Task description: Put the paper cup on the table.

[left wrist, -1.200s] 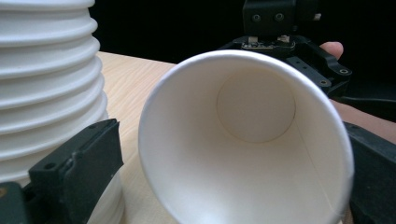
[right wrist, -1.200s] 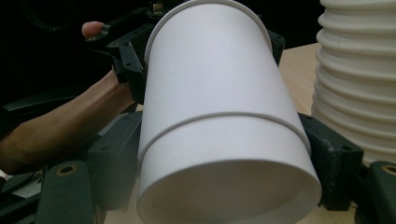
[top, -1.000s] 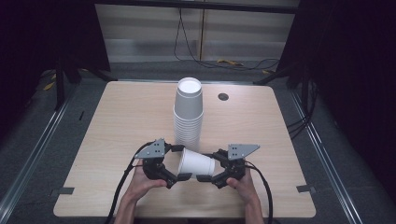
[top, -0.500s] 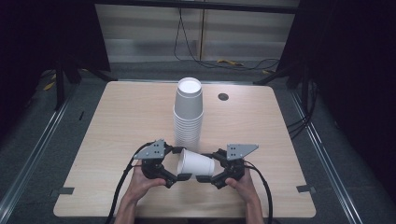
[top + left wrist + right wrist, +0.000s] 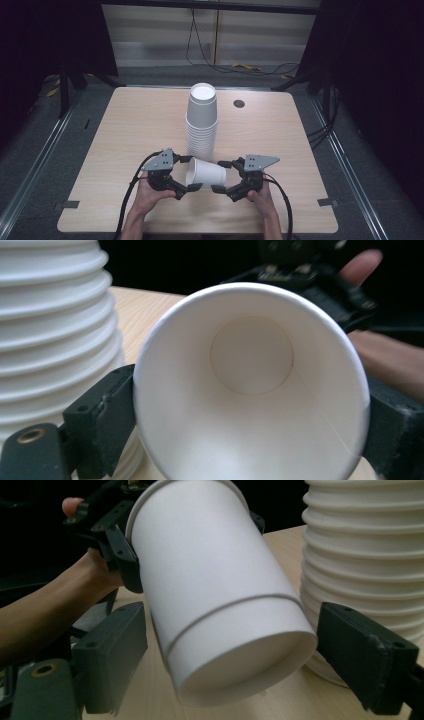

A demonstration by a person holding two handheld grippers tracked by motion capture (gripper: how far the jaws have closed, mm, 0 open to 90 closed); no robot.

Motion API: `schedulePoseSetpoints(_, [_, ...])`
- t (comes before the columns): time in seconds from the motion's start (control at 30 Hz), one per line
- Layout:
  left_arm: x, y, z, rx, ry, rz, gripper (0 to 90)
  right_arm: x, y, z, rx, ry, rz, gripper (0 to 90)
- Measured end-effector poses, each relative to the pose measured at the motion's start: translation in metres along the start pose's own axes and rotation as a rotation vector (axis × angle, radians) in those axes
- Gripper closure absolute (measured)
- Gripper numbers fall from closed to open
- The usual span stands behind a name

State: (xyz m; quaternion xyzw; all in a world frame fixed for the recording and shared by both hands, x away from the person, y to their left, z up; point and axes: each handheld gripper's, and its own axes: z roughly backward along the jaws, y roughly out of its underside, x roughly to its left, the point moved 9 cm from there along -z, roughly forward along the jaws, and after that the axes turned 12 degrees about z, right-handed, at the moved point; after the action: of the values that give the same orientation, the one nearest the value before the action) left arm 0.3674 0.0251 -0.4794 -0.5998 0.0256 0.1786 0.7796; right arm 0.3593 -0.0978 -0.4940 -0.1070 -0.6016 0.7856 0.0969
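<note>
A single white paper cup [image 5: 206, 173] lies on its side just above the table's near edge, mouth to the left. My left gripper [image 5: 191, 173] has just been closing and its pads now press the rim [image 5: 250, 390] from both sides. My right gripper [image 5: 220, 176] straddles the cup's base [image 5: 215, 595] with a thin gap at each pad, so it stands open. A tall stack of white cups [image 5: 202, 125] stands upside down right behind, also seen as the ribbed stack [image 5: 365, 555] in the right gripper view.
The light wooden table [image 5: 135, 125] has a small dark round insert [image 5: 239, 103] at the back right. Both forearms come in over the front edge. Dark floor, rails and cables surround the table.
The left gripper's jaws have come together onto the cup's rim. Both hands, the cup and the stack stay where they were.
</note>
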Motion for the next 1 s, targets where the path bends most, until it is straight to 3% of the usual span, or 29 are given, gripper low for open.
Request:
schedulePoseSetpoints(0.07, [0.002,0.001,0.001,0.015,-0.009,-0.002,10.3,-0.001,0.000,0.001,-0.004,0.020,0.006,13.3])
schedulePoseSetpoints(0.3, [0.010,0.003,0.007,0.025,-0.053,0.021,10.2,-0.016,0.003,0.014,-0.023,0.186,-0.004,13.0])
schedulePoseSetpoints(0.5, [0.012,0.005,0.013,0.033,-0.062,0.033,10.2,-0.026,0.012,0.026,-0.024,0.377,-0.001,13.2])
schedulePoseSetpoints(0.63, [0.012,0.008,0.018,0.056,-0.081,0.023,10.2,-0.033,0.020,0.034,0.012,0.530,-0.010,13.3])
schedulePoseSetpoints(0.67, [0.011,0.008,0.019,0.061,-0.088,0.024,10.1,-0.034,0.020,0.035,0.016,0.549,-0.007,13.3])
schedulePoseSetpoints(0.73, [0.009,0.010,0.021,0.076,-0.083,0.020,10.1,-0.034,0.020,0.038,-0.020,0.597,-0.015,13.3])
schedulePoseSetpoints(0.83, [0.009,0.012,0.024,0.102,-0.094,0.013,10.1,-0.039,0.026,0.045,-0.003,0.694,-0.014,13.5])
schedulePoseSetpoints(0.9, [0.011,0.012,0.027,0.105,-0.102,0.028,10.1,-0.042,0.028,0.049,-0.023,0.750,0.001,13.7])
schedulePoseSetpoints(0.93, [0.012,0.012,0.028,0.109,-0.107,0.035,10.1,-0.043,0.031,0.051,-0.005,0.773,-0.001,14.3])
schedulePoseSetpoints(1.0, [0.015,0.013,0.031,0.108,-0.115,0.055,10.0,-0.043,0.033,0.051,-0.002,0.760,-0.018,14.1])
